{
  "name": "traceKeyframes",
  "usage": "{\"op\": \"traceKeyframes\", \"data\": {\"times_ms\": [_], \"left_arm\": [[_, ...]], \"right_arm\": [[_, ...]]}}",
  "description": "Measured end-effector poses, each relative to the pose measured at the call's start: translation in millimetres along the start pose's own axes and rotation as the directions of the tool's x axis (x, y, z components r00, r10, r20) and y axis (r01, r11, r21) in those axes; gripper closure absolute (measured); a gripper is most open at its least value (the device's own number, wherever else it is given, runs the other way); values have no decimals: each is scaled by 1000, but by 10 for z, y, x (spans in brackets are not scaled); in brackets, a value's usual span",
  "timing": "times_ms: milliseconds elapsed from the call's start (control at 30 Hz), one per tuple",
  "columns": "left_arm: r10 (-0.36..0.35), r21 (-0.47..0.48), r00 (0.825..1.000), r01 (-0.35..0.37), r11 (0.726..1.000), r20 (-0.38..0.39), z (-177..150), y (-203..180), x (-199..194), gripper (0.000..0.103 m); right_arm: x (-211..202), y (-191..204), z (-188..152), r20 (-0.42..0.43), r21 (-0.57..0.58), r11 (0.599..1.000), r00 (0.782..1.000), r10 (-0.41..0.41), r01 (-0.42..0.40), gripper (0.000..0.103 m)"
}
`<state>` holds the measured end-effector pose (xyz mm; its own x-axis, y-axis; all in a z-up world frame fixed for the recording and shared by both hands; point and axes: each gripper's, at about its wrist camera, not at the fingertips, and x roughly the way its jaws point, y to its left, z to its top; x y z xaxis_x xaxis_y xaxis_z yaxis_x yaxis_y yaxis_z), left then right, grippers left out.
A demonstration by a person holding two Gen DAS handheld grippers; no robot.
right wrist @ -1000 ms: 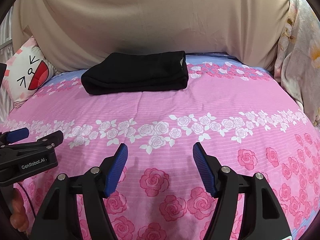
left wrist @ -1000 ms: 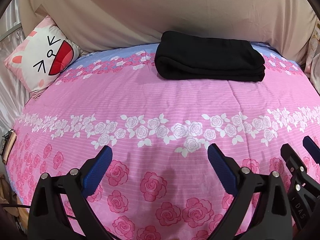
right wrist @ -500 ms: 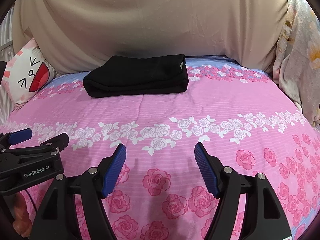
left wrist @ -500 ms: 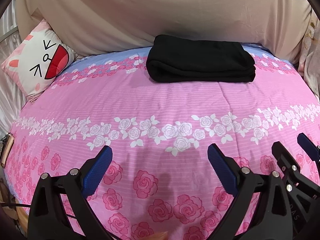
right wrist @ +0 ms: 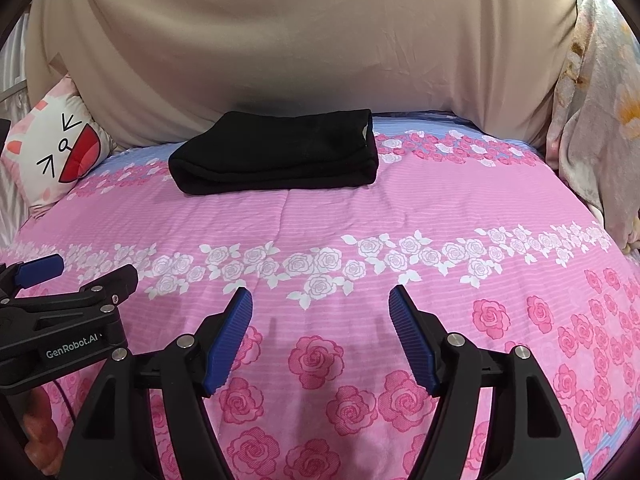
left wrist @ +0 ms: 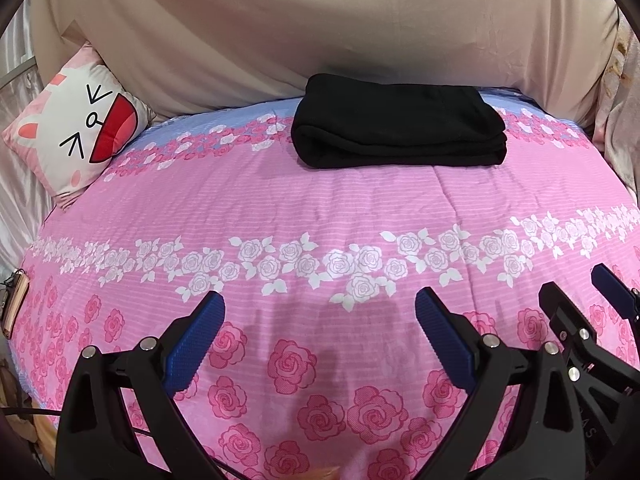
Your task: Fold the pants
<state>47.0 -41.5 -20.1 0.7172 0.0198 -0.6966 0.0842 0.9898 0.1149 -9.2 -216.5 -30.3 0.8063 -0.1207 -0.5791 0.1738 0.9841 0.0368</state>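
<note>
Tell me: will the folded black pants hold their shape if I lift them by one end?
Probably not. The pants are soft stacked layers with rounded folds, so they'd likely droop and unfold. The cloth looks matte, so grip should hold.

Matt black cloth pants [left wrist: 396, 122], printed cotton bedspread [left wrist: 320, 208]

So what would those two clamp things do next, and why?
Probably nothing more than back away. The black pants already lie folded in a neat stack at the far side of the pink bedspread, near the cat pillow. The left gripper and the right gripper are both open, empty and well short of the pants, so the folding looks finished.
</note>
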Motion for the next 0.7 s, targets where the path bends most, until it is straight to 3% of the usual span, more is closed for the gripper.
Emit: {"op": "traceKeyframes", "data": {"times_ms": [700], "left_arm": [[2, 5, 1000, -2, 1000, 1, 12, -6, -1, 9]], "right_arm": [[-10, 22, -4, 1, -8, 1000, 1000, 4, -4, 34]]}}
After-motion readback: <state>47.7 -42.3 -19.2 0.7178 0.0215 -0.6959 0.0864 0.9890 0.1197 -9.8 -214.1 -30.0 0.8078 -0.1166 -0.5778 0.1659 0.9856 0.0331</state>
